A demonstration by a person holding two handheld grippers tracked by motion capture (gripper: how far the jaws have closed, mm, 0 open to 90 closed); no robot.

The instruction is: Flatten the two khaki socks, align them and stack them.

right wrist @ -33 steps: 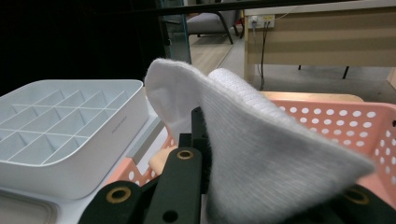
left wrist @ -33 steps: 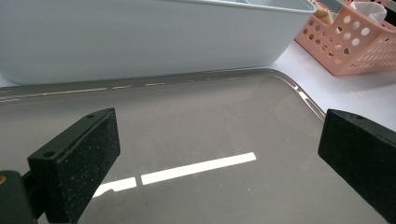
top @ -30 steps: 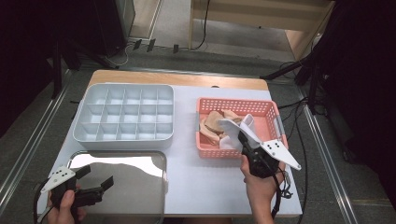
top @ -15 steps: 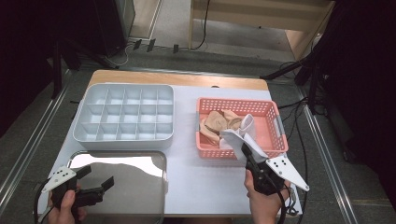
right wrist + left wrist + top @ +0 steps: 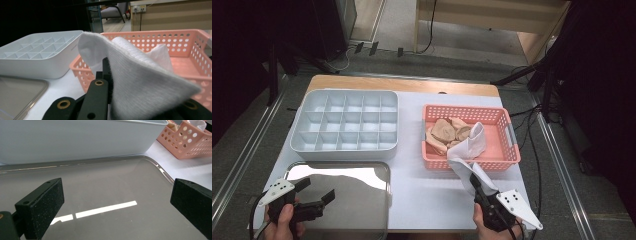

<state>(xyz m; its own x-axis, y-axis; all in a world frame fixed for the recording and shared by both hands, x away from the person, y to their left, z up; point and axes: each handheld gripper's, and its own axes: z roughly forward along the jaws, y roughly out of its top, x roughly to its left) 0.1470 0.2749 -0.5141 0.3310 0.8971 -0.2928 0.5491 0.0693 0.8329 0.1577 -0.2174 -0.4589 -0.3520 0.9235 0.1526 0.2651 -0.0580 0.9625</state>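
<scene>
My right gripper [image 5: 473,179] is shut on a white sock [image 5: 469,152] just in front of the pink basket [image 5: 512,145]. The sock trails over the basket's front wall back inside. In the right gripper view the sock [image 5: 140,82] drapes over the jaws and hides their right side. Several beige socks [image 5: 444,131] lie in the basket's left half. My left gripper [image 5: 318,189] hovers low over the shiny metal tray [image 5: 362,200], open, with nothing between its jaws; in its own view the gripper [image 5: 117,202] sits over the bare tray [image 5: 112,177].
A white box [image 5: 346,127] divided into several compartments stands behind the metal tray. A strip of white tabletop [image 5: 422,195] separates tray and basket. The table's wooden far edge [image 5: 402,84] borders the floor, where cables run.
My right gripper has drawn back toward the table's near edge, pulling the white sock out over the basket's front wall. The left gripper has stayed still.
</scene>
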